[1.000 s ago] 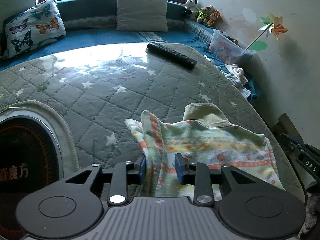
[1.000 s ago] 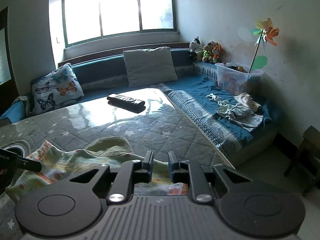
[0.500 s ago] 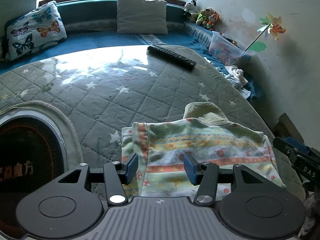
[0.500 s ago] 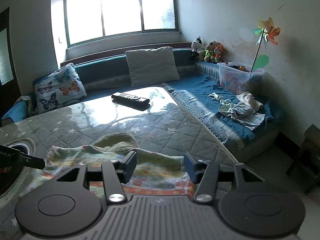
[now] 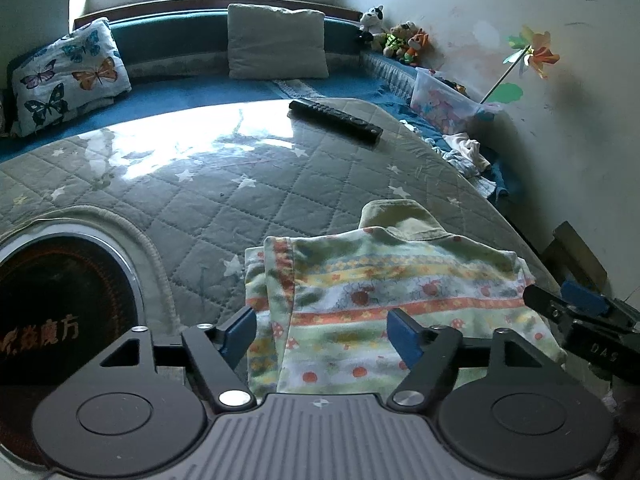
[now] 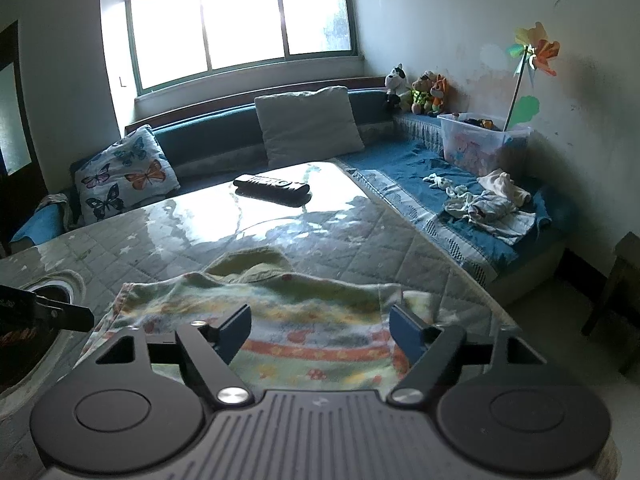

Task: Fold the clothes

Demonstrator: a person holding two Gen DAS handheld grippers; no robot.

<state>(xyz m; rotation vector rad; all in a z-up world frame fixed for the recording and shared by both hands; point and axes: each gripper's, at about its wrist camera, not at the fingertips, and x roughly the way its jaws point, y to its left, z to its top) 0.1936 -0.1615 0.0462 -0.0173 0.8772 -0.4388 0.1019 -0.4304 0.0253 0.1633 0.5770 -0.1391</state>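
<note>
Both the left gripper (image 5: 322, 330) and the right gripper (image 6: 320, 328) are opening wide with nothing pinched, each above a near corner of the patterned garment (image 5: 400, 300), which lies folded flat near the quilted table (image 5: 240, 200) edge, apparently just let go so the fold stays

Daylight is let in through a wide window (image 6: 240, 28) set in pale, stained walls (image 6: 460, 20). A blue corner sofa (image 6: 408, 160) is seen below it, with cushions (image 6: 308, 124) propped along the back. Glare is thrown across a quilted grey table cover (image 5: 248, 184).
</note>
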